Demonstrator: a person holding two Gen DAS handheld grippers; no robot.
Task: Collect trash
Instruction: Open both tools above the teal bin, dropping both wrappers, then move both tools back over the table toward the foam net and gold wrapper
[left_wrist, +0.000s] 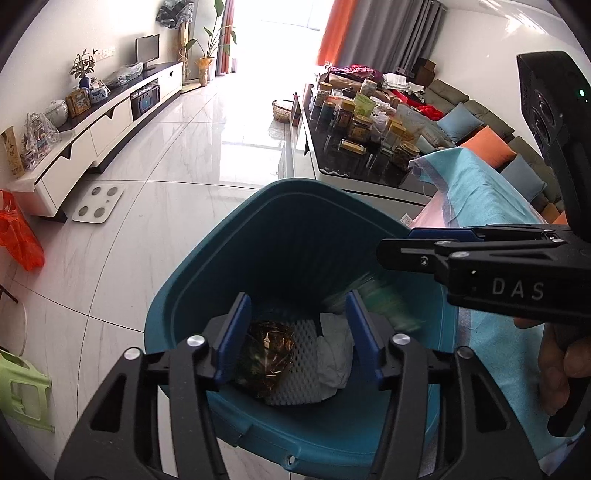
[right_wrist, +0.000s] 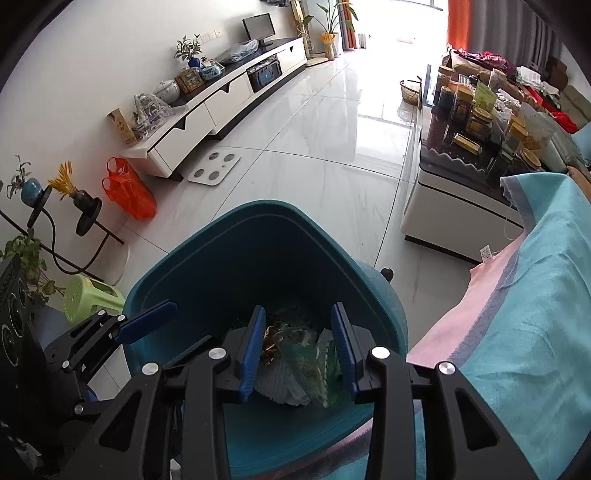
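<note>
Teal bin (left_wrist: 280, 236) on pale tiled floor (left_wrist: 155, 206), just beside a table draped in turquoise cloth (left_wrist: 476, 192) over pink cloth (right_wrist: 476, 295). Inside the bin, at the bottom: a crumpled gold-and-dark foil wrapper (left_wrist: 267, 354), a white foam mesh sleeve (left_wrist: 301, 363) under and beside it, and a crumpled white paper (left_wrist: 334, 356) touching the mesh on the right. Also a blurred green packet (left_wrist: 380, 299) near the right inner wall, seen in the right wrist view as a translucent green wrapper (right_wrist: 312, 363) lying over the mesh and paper; whether resting or in mid-air cannot be told. Left gripper (left_wrist: 299, 338) poised over the bin's mouth, blue fingers (left_wrist: 236, 332) spread apart, nothing between them but the view down onto the trash. Right gripper (right_wrist: 297, 349) likewise above the bin, blue pads (right_wrist: 253, 350) parted and empty; from the left wrist view, reaching in from the right over the rim, with a hand (left_wrist: 565, 365) on its handle. Beyond: a long white TV cabinet (left_wrist: 110, 122) along the wall with jars, a framed picture and a monitor (left_wrist: 147, 50); a white bathroom scale (left_wrist: 98, 203) on the floor; an orange plastic bag (right_wrist: 127, 190) against the cabinet's end; a green stool (right_wrist: 92, 297) near plant stands; a dark-topped coffee table (right_wrist: 461, 173) crowded with jars and tins; a sofa (left_wrist: 476, 122) with blue and orange cushions.
</note>
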